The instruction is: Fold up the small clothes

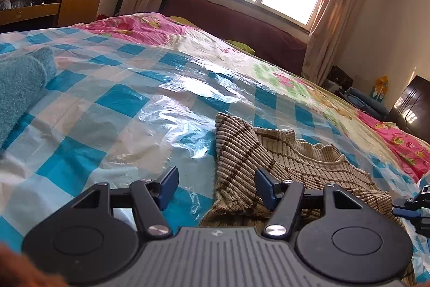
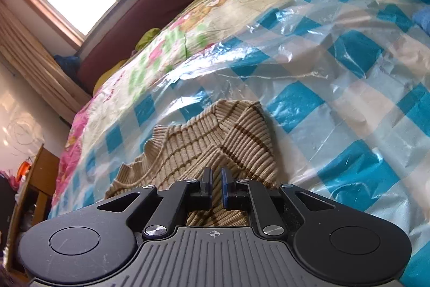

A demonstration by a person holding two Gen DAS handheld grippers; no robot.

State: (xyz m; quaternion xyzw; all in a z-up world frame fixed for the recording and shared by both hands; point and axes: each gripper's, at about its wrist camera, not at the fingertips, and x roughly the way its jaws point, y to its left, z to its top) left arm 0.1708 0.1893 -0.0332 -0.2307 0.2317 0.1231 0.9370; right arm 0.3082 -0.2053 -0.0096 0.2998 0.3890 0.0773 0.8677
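ribbed striped sweater soft, light, limp | grab at hem/edge | L gripper spread, empty | R gripper narrow gap, pinching nothing

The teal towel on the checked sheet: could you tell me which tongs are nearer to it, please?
Left. The left tongs hang open at the striped sweater's edge, the teal towel off to their left; the right tongs sit over the sweater, farther away.

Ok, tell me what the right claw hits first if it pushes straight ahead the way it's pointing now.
Most likely the striped beige sweater. The right claw points down at it with its jaws a narrow gap apart, knit showing through the gap. Beyond the sweater lies the checked plastic sheet. Depth is hard to judge here.
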